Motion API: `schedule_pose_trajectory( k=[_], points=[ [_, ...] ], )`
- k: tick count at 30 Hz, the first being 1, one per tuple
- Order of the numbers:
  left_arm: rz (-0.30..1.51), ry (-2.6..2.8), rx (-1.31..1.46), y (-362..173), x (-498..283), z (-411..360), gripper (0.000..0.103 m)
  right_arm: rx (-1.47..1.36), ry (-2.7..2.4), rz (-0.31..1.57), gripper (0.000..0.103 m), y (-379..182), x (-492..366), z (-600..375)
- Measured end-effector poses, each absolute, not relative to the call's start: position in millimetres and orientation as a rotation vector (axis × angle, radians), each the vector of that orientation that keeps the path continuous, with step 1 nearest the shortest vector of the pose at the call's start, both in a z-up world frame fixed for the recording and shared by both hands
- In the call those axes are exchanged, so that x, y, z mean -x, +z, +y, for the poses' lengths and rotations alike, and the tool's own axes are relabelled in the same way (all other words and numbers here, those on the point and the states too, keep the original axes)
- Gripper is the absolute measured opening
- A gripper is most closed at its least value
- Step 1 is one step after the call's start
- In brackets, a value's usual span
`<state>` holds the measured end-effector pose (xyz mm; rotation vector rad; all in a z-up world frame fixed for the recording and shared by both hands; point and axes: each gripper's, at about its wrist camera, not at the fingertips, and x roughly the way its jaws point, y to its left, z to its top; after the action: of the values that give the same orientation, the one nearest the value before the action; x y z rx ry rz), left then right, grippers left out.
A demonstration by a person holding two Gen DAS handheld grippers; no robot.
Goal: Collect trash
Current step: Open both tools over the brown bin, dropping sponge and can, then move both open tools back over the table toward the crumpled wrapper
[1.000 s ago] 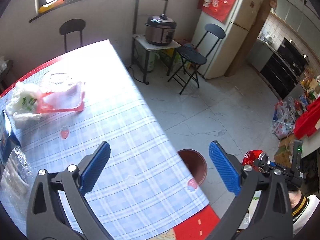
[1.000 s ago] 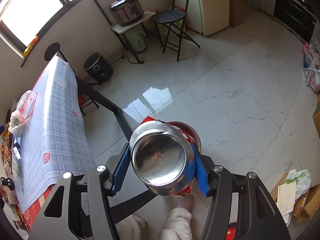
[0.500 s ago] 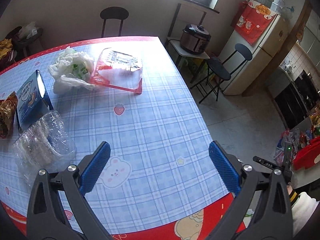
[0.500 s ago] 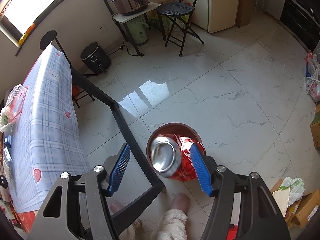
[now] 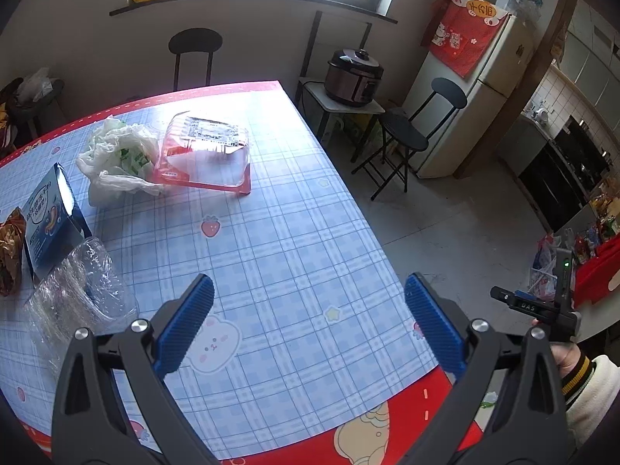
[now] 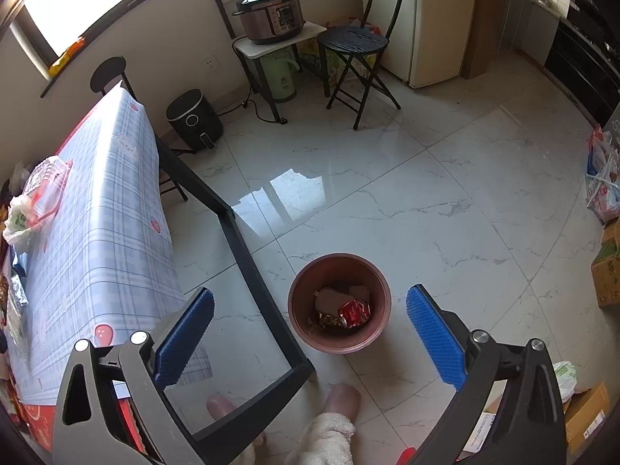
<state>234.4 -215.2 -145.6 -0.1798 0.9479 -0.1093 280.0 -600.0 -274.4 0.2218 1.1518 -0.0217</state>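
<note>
My right gripper (image 6: 310, 333) is open and empty above a brown trash bin (image 6: 302, 333) on the floor; a crushed red can (image 6: 354, 312) lies inside it. My left gripper (image 5: 310, 325) is open and empty over the checked table (image 5: 294, 240). On the table lie a clear red-rimmed plastic tray (image 5: 203, 155), a crumpled white plastic bag (image 5: 116, 159), a blue box (image 5: 48, 221), a crushed clear bottle (image 5: 77, 302) and a brown wrapper (image 5: 9, 252) at the left edge.
The table's black leg frame (image 6: 252, 271) stands left of the bin. A folding chair (image 6: 356, 50), a cooker on a small stand (image 6: 271, 15), an air fryer (image 6: 193, 120) and a fridge (image 6: 438, 19) stand farther back. Cardboard boxes (image 6: 606, 271) lie at the right. My slippered feet (image 6: 341, 399) are below.
My right gripper opened and the red can dropped into the bin. My left gripper swung from the table's edge to over the table, toward the trash on it.
</note>
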Motion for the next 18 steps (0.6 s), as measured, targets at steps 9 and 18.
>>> schedule_pose_trajectory(
  k=[9,18],
  points=[
    [0.941,-0.13,0.178,-144.2,-234.7,-200.4,0.097,-0.149,0.008,1.14,0.097,-241.4,-270.6,-550.0],
    [0.926,-0.026,0.226,-148.6,-212.3,-131.8,0.097,-0.049,0.127,1.133,0.097,-211.9,-280.5,-467.7]
  ],
)
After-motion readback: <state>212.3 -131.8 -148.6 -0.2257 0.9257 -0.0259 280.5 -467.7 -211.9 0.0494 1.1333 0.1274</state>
